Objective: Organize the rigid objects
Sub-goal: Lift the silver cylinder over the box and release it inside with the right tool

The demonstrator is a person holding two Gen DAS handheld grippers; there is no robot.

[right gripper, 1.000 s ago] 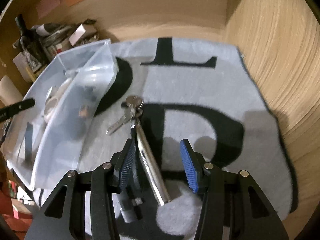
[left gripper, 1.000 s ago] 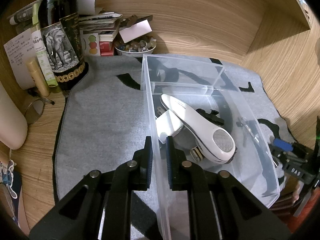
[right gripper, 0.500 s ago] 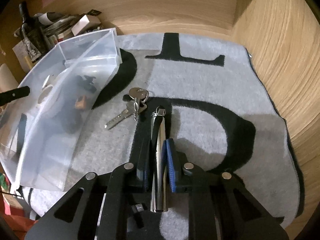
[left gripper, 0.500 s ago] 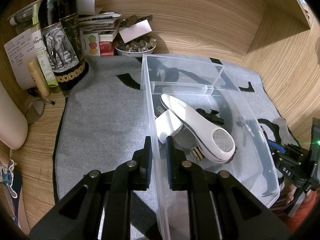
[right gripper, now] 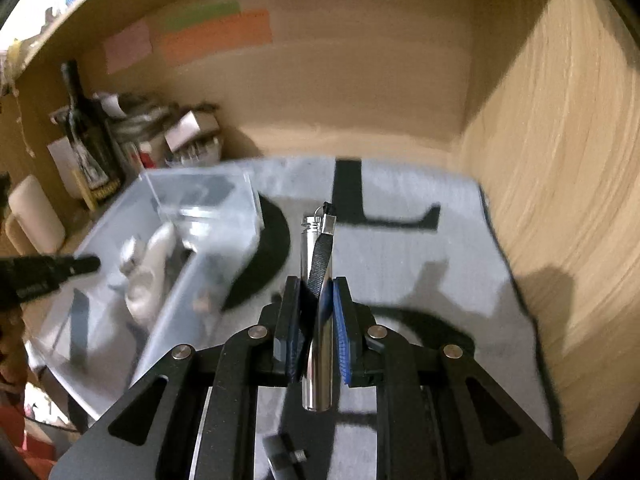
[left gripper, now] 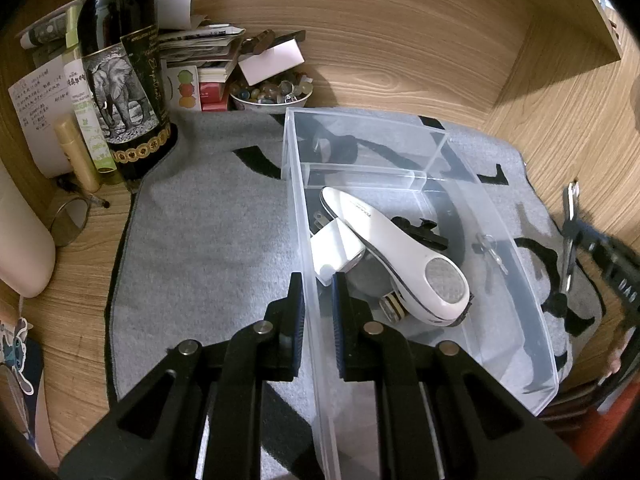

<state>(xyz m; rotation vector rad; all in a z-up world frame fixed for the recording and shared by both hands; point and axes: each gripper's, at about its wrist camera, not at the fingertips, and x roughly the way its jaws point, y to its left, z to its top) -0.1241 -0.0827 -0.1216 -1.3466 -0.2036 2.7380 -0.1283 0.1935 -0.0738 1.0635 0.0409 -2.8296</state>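
Observation:
A clear plastic bin [left gripper: 500, 216] stands on the grey mat [left gripper: 208, 240]. It holds a white handheld device [left gripper: 400, 252], a white charger [left gripper: 334, 250] and a small black clip. My left gripper [left gripper: 316, 296] is shut on the bin's left wall. My right gripper [right gripper: 316, 308] is shut on a silver metal cylinder [right gripper: 318, 344] with a black strap, held above the mat to the right of the bin [right gripper: 160, 264]. In the left wrist view the cylinder [left gripper: 568, 232] shows at the right, beyond the bin. A bunch of keys [left gripper: 490, 250] shows through the bin's right wall.
A dark wine bottle [left gripper: 120, 72] with an elephant label, papers, small boxes and a bowl of stones [left gripper: 270, 94] crowd the back left corner. Wooden walls [right gripper: 560, 160] close the back and right. A white rounded object [left gripper: 20, 240] lies at the left.
My right gripper closed on the silver cylinder and lifted it off the mat. The left gripper has stayed shut on the bin wall.

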